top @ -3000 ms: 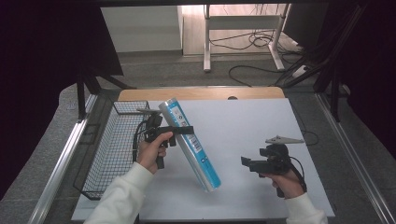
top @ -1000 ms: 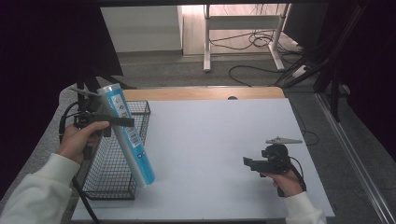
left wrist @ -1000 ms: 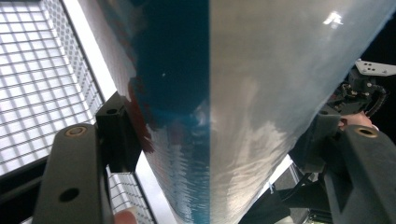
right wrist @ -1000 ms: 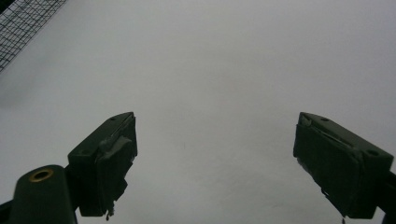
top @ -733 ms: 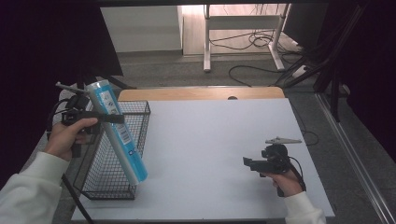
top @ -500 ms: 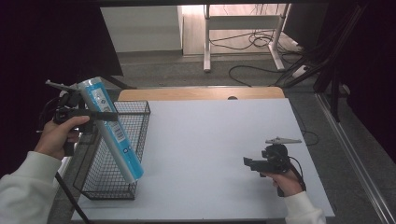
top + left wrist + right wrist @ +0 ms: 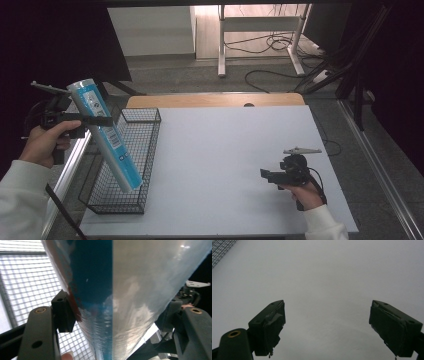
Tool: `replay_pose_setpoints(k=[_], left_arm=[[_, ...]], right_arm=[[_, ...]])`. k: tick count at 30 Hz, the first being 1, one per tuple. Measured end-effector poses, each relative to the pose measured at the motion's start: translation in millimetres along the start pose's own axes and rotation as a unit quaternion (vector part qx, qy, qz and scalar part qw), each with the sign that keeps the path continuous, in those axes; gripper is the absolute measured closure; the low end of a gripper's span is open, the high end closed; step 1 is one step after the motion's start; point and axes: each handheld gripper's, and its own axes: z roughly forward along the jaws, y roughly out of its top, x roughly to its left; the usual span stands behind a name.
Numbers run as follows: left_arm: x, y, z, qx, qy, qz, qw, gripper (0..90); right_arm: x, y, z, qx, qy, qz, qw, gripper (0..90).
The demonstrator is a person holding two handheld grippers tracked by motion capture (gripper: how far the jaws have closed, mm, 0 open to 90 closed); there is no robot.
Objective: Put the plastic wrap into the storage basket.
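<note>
One long blue-and-clear tube (image 7: 106, 134) hangs tilted at 9 o'clock, its lower end over the wire basket (image 7: 142, 150), the left gripper (image 7: 92, 121) clenched around its upper part. It looks stiff, light and slick; a grasp nearer mid-length would likely steady it. At 4 o'clock the right gripper (image 7: 265, 174) rests released on the bare white tabletop (image 7: 225, 150); cables trail on the floor at 12.
</note>
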Motion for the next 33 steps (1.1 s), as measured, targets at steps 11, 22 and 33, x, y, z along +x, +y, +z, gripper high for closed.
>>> replay_pose_setpoints(k=[11,22,33], left_arm=[[21.3,1.3,20.9,0.028,0.038,-0.012,0.9988,32.0],[33.6,-4.5,53.3,0.063,0.051,-0.016,0.9966,32.0],[46.3,-7.6,77.9,0.066,0.061,-0.037,0.9953,31.9]], right_arm=[[-2.5,-1.2,2.4,0.003,-0.003,0.003,1.0,13.9],[-2.5,-2.2,4.6,0.009,-0.003,0.002,1.0,13.9],[-3.7,-2.7,6.2,0.011,-0.004,0.003,0.9999,13.9]])
